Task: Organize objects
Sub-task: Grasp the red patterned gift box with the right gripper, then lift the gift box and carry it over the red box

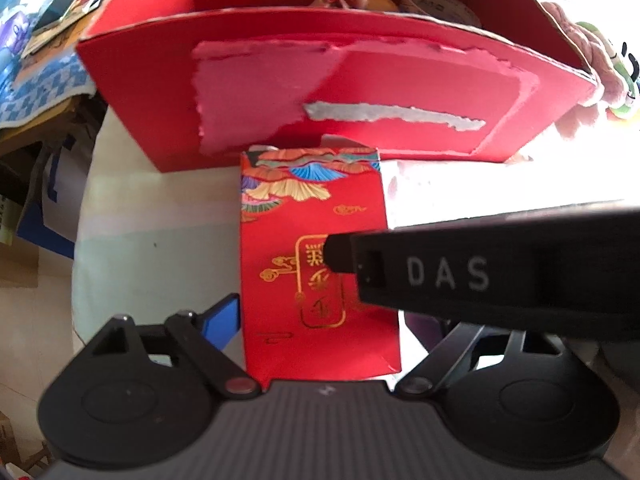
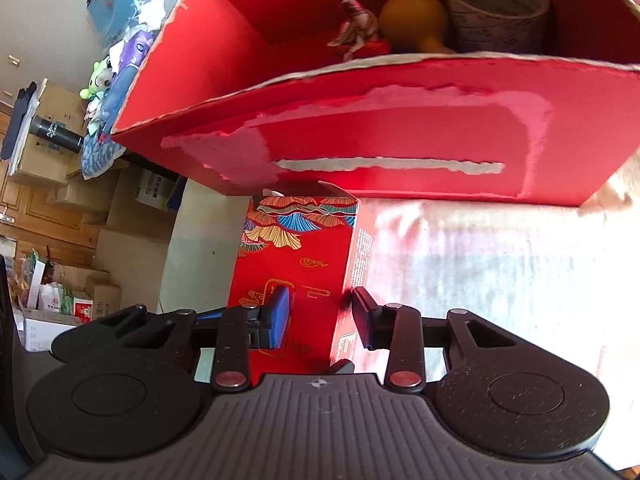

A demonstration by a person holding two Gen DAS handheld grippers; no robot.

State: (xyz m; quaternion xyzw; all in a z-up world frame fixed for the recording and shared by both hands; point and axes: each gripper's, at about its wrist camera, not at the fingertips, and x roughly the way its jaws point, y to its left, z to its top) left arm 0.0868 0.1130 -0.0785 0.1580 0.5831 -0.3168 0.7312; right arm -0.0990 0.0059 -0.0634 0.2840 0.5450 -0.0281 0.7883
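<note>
Carton [image 1: 312,216] lay flat on the table [image 1: 160,240], its far end touching the front wall of the big box [image 1: 360,92] at 12 o'clock. The left claw [image 1: 320,320] was spread wide, its blue finger just off the carton's 9 o'clock edge; its other finger was hidden behind the right claw's arm. The right claw [image 2: 320,304] was half closed over the carton's near corner at 3 o'clock, with the blue pad over the top face and the black finger beside the side wall. Whether it was truly pinching, I could not tell.

The main risk looked like a slip. A grip on one corner of glossy printed card would probably let the carton swing or drop when it was lifted. The wall ahead was tall, so a low lift could catch its torn rim and push the box back. The two claws were crowded together and might collide.

The carton was a smooth red rectangular pack with gilt lines and fan patterns. The big box was matte red card, with the front skin peeled to pale, ragged patches. Inside sat a tape roll [image 2: 496,4], a smooth orange gourd [image 2: 412,12] and a crinkled wrapper [image 2: 356,28], leaving room toward 9 o'clock.
</note>
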